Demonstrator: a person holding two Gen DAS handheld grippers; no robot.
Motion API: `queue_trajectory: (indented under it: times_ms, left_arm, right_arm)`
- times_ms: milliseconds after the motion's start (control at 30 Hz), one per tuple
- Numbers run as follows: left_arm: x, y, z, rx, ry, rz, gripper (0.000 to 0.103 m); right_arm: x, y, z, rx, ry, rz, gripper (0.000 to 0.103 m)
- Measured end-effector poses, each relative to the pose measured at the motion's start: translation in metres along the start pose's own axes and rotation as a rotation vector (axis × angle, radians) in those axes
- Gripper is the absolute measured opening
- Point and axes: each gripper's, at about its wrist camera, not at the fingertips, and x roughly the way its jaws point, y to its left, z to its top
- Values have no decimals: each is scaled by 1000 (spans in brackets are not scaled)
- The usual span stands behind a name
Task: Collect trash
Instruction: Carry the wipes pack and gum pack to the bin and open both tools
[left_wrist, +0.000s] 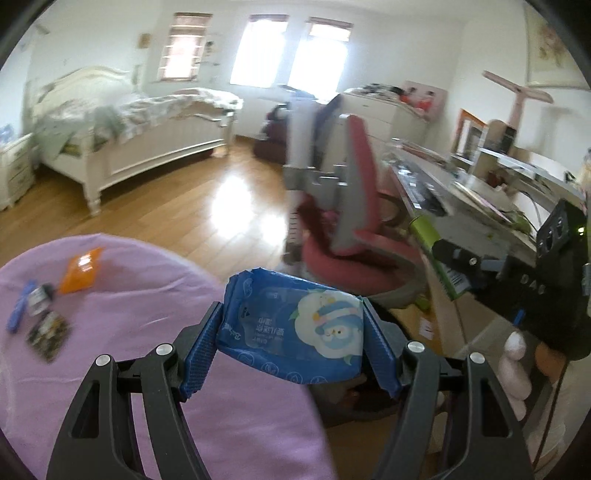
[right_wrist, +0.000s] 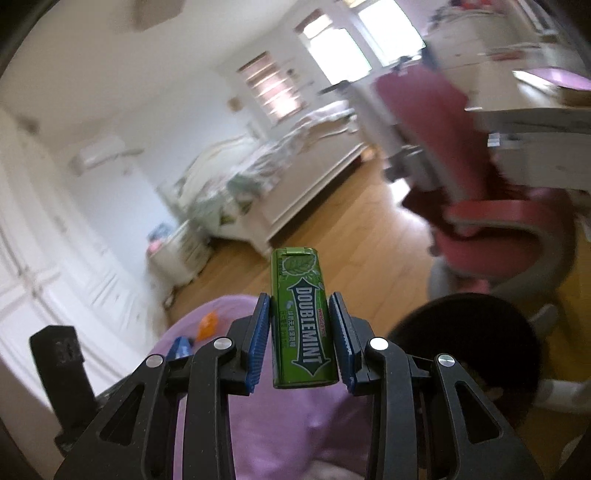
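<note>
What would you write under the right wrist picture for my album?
Right gripper shut on a green Doublemint gum pack, above a purple cloth.

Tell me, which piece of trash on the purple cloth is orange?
The orange packet, lying farthest back on the purple cloth. The blue wrapper and dark packet nearby aren't orange.

I am looking into a bedroom with white walls (left_wrist: 476, 66) and a glossy wooden floor (left_wrist: 177, 206) that carries a bright patch of glare. Daylight enters through windows (left_wrist: 291, 55) on the far wall, one of them shaded. A white bed (left_wrist: 133, 136) with rumpled bedding stands at the left, a white nightstand (left_wrist: 14, 170) beside it. A pink desk chair (left_wrist: 354, 192) sits before a cluttered desk (left_wrist: 491, 195). A white dresser (left_wrist: 384, 110) stands behind. White wardrobe doors (right_wrist: 55, 266) and a wall air conditioner (right_wrist: 99, 153) appear in the right view.
</note>
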Motion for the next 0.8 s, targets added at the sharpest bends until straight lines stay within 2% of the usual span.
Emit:
queue_trajectory:
  times_ms: [200,400,800]
  left_arm:
    - [38,-54,4,63,38,-83,70]
    - [68,-87,-4,89,92,-125,70]
    - [94,-105,-14,115,150,-138,70]
  right_arm:
    - [-21,-56,1,68,-37,-76,33]
    - [-28,-93,-1,113,-40,-108,33]
    - [-21,-108,-5,142,-38,-125,33]
